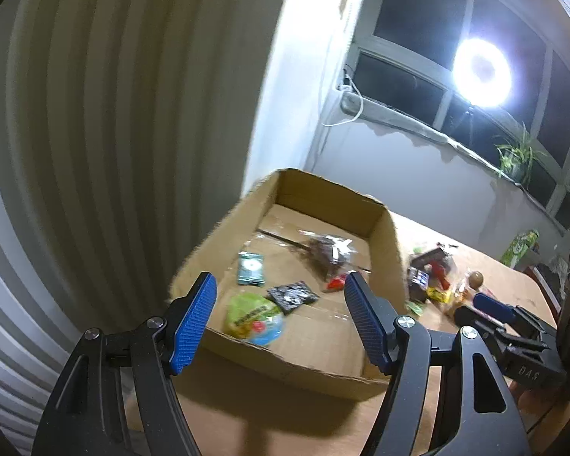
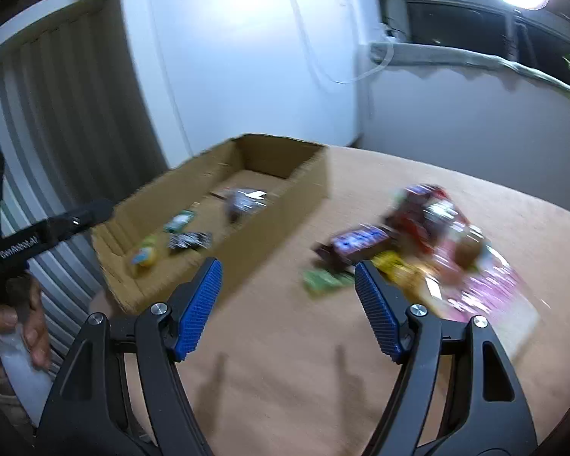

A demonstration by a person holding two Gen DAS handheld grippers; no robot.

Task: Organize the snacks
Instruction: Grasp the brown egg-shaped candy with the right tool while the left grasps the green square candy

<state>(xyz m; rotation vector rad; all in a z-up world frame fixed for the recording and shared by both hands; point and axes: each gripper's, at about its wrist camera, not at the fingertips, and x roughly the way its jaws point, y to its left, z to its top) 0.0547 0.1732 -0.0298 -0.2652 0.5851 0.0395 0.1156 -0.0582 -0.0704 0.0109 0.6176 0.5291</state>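
Note:
An open cardboard box (image 1: pixel 383 228) sits on the brown table and holds several snacks: a green-yellow packet (image 1: pixel 252 317), a black packet (image 1: pixel 292 295), a teal packet (image 1: pixel 250 268) and a clear bag of brown pieces (image 1: pixel 328 252). My left gripper (image 1: pixel 279 304) is open and empty above the box's near end. A loose pile of snacks (image 2: pixel 418 235) lies right of the box (image 2: pixel 285 220). My right gripper (image 2: pixel 288 288) is open and empty, above the table just short of the pile. A green packet (image 2: pixel 323 281) lies between its fingertips' line of sight.
A pink packet (image 2: pixel 490 296) lies at the pile's right. The right gripper shows in the left wrist view (image 1: pixel 494 306), the left gripper's handle in the right wrist view (image 2: pixel 38 241). A ribbed wall stands left; a windowsill with a plant (image 1: pixel 516 159) and ring light (image 1: pixel 482 72) are behind.

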